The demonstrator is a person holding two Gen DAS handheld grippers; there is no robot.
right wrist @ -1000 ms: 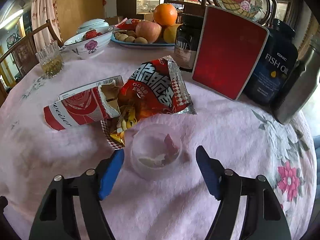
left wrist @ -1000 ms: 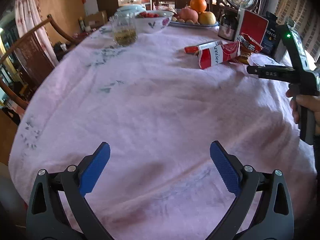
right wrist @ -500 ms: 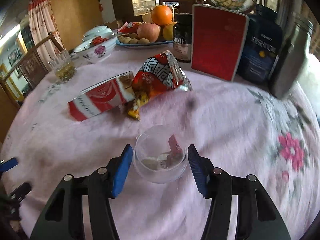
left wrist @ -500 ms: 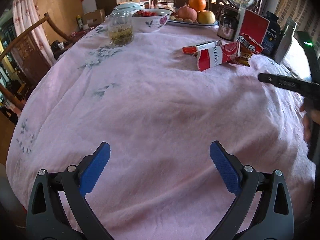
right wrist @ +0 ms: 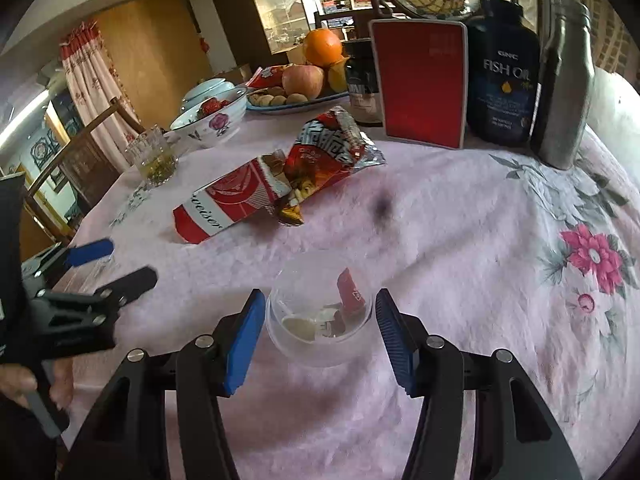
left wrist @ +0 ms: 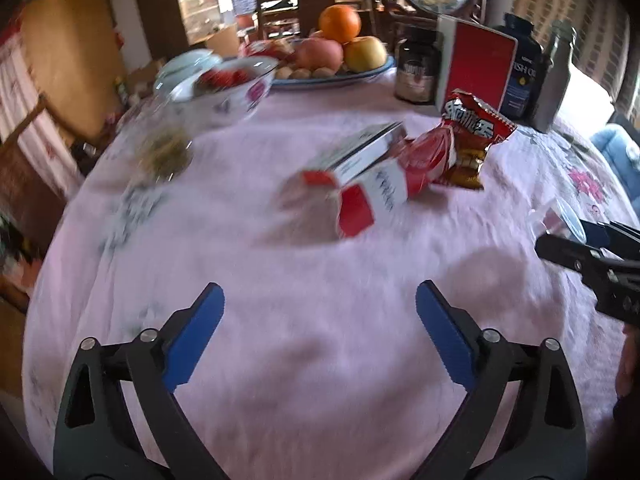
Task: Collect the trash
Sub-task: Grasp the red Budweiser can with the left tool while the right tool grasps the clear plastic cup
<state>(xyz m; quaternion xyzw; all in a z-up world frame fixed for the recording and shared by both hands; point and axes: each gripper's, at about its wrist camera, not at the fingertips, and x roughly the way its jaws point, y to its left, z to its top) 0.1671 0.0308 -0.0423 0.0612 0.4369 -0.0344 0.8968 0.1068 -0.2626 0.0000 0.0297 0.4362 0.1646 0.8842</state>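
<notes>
A clear plastic cup [right wrist: 320,312] with scraps inside sits between the fingers of my right gripper [right wrist: 320,330], which is shut on it; the cup's edge shows at the right of the left wrist view [left wrist: 560,216]. A flattened red-and-white carton [right wrist: 230,204] [left wrist: 360,184] and a red snack bag [right wrist: 324,152] [left wrist: 468,140] lie together on the pink tablecloth [left wrist: 280,300]. My left gripper [left wrist: 320,320] is open and empty, above the cloth in front of the carton. It shows at the left of the right wrist view [right wrist: 116,264].
At the back stand a red box [right wrist: 420,80], a fish oil jar [right wrist: 504,76], a steel flask [right wrist: 564,80], a dark jar [left wrist: 416,68], a fruit plate [left wrist: 336,56], a flowered bowl [right wrist: 208,120] and a glass [right wrist: 152,156]. Wooden chairs stand at the left.
My right gripper has closed in on the plastic cup and holds it. My left gripper has moved forward toward the carton and snack bag, staying open.
</notes>
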